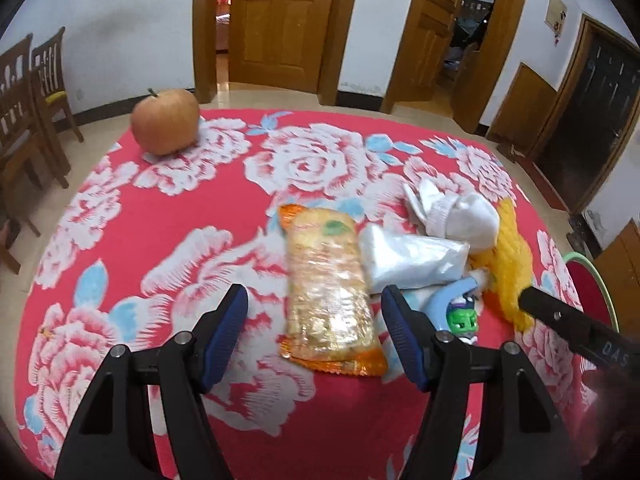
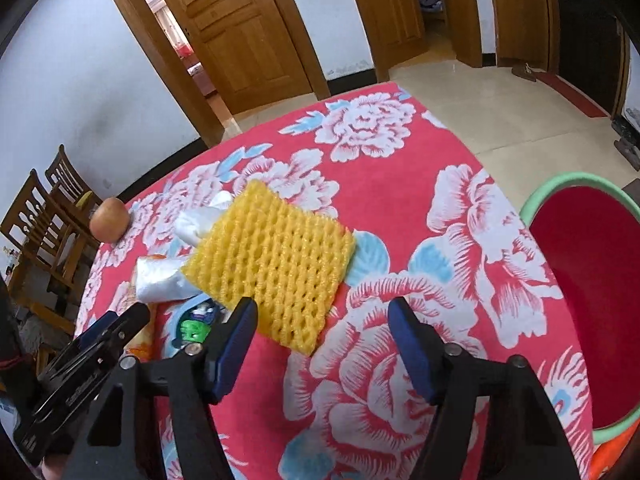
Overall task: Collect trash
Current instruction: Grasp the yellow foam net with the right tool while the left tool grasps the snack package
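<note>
An orange snack wrapper [image 1: 332,292] lies flat on the red flowered tablecloth [image 1: 168,220], between the fingers of my open left gripper [image 1: 314,304], which hovers just above it. Beside it lie a clear plastic bag [image 1: 412,258], a crumpled white tissue [image 1: 460,212], a small blue and green toy [image 1: 460,316] and a yellow foam fruit net [image 2: 272,260]. My right gripper [image 2: 322,320] is open and empty, just in front of the net's near corner. A red bin with a green rim [image 2: 592,280] stands beside the table at the right.
An apple [image 1: 166,120] sits at the table's far left; it also shows in the right wrist view [image 2: 109,220]. Wooden chairs [image 1: 28,92] stand left of the table. Wooden doors [image 1: 280,20] and tiled floor lie behind. The table edge drops off at the right near the bin.
</note>
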Action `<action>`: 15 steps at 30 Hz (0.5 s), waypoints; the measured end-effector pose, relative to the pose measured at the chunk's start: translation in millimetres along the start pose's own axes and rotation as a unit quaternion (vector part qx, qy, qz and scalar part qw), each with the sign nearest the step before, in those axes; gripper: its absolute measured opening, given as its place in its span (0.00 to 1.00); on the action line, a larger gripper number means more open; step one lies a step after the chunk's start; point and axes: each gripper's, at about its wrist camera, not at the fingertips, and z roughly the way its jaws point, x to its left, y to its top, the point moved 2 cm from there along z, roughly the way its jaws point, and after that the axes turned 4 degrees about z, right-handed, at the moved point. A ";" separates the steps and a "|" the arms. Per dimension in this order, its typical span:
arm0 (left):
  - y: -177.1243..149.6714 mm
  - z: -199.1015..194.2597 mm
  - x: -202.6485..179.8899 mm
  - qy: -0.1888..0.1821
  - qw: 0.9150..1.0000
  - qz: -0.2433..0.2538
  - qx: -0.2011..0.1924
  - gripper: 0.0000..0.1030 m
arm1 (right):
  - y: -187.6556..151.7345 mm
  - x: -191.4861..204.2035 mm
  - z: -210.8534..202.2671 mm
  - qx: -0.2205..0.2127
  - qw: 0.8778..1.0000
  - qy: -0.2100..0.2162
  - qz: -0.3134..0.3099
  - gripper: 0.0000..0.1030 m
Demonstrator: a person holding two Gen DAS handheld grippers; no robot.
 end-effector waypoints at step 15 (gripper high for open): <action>-2.9 6.0 -3.5 0.023 1.000 0.014 0.008 0.53 | -7.6 17.8 5.5 -0.015 0.998 -0.005 -0.057 0.23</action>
